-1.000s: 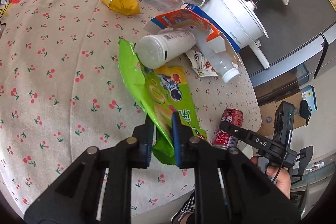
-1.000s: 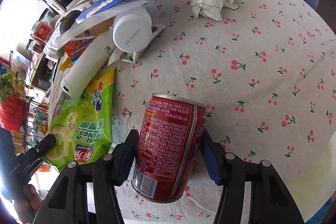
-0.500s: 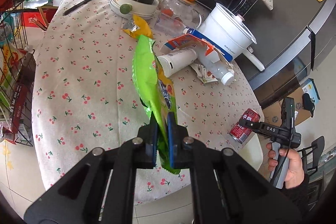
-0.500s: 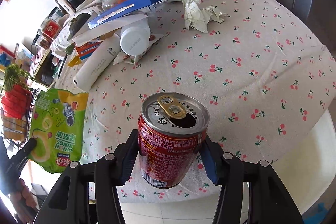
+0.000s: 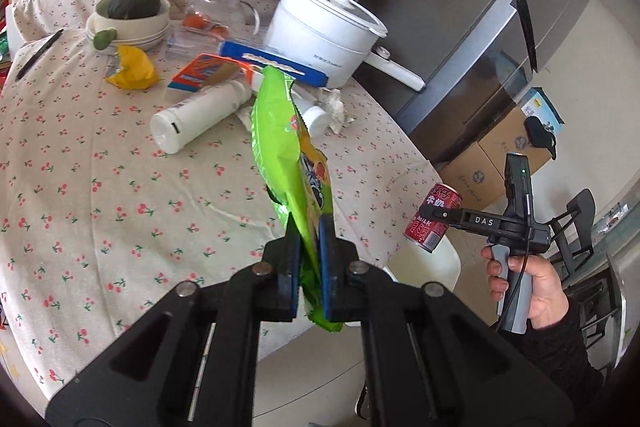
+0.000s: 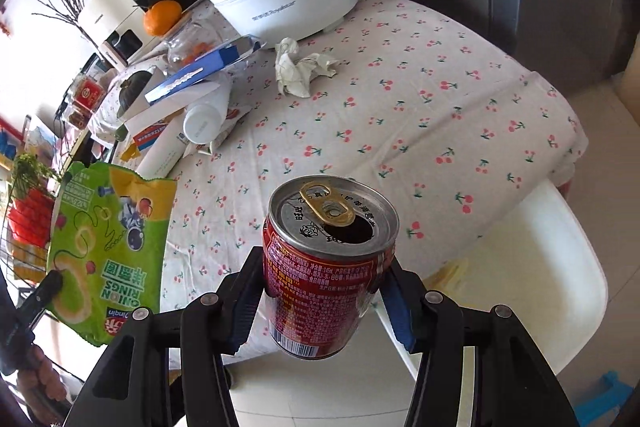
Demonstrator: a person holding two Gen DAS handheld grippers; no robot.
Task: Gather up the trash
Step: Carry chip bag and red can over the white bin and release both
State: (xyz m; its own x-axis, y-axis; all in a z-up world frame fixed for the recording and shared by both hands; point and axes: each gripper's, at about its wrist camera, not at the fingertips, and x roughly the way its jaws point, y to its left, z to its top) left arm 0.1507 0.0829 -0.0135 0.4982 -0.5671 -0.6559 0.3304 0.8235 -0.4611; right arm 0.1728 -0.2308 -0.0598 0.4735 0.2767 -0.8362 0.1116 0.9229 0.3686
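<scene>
My left gripper [image 5: 309, 241] is shut on the lower end of a green snack bag [image 5: 289, 155], which hangs edge-on above the cherry-print table [image 5: 100, 187]. The same green snack bag [image 6: 106, 247] shows flat at the left of the right wrist view. My right gripper [image 6: 326, 291] is shut on an opened red can [image 6: 326, 267], held upright in the air past the table's near edge. In the left wrist view that red can [image 5: 432, 217] sits in the right gripper [image 5: 430, 214], with a hand [image 5: 524, 279] on its handle.
On the table lie a white bottle [image 5: 196, 117], a torn blue-orange carton [image 5: 224, 71], a yellow wrapper [image 5: 134, 69], crumpled paper [image 6: 302, 67] and a white pot [image 5: 324, 31]. A white chair seat [image 6: 532, 279] stands beside the table. Cardboard boxes [image 5: 492, 163] sit on the floor.
Both grippers have lifted their loads off the table and drawn back from it. The snack bag now hangs free; the can is tilted upright, its open top facing the camera.
</scene>
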